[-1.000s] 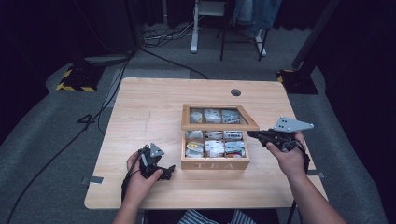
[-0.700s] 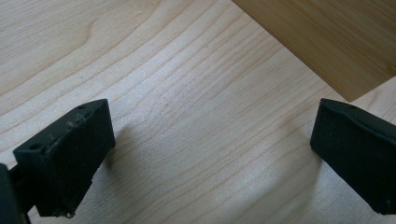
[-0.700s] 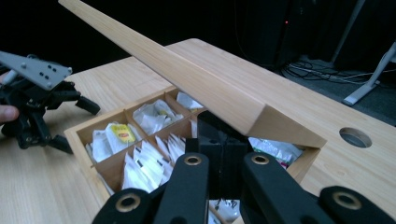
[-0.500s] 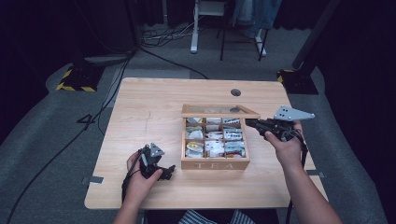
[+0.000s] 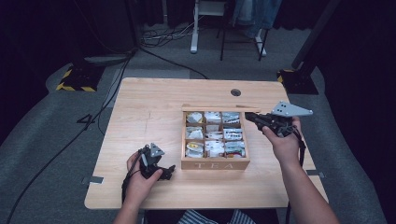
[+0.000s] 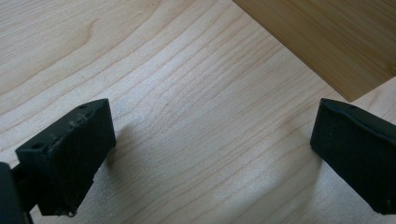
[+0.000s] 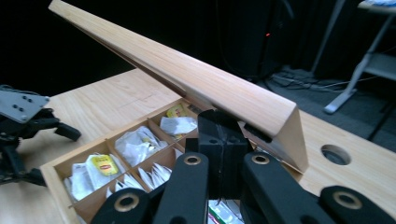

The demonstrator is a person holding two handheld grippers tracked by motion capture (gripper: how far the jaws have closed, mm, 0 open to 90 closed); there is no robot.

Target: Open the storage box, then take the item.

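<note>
Here, in the high view, your right gripper [image 5: 250,116] sits at the far right corner of the wooden tea box [image 5: 215,164], which stands on the table [image 5: 149,102] right of centre, its compartments full of tea bags [image 5: 232,134]. The lid [image 5: 219,108] shows as a thin strip along the box's far edge, raised. Your left gripper [image 5: 169,171] rests low on the table, just left of the box's front corner.

In the left gripper view, your left gripper [image 6: 210,154] has its jaws spread wide over bare tabletop, nothing between them; a corner of the box [image 6: 327,42] fills the upper right.

In the right gripper view, your right gripper [image 7: 223,135] is clenched on the edge of the lid [image 7: 187,79], which slants up and away over the open compartments. Your other gripper [image 7: 28,121] lies at the left edge.
</note>
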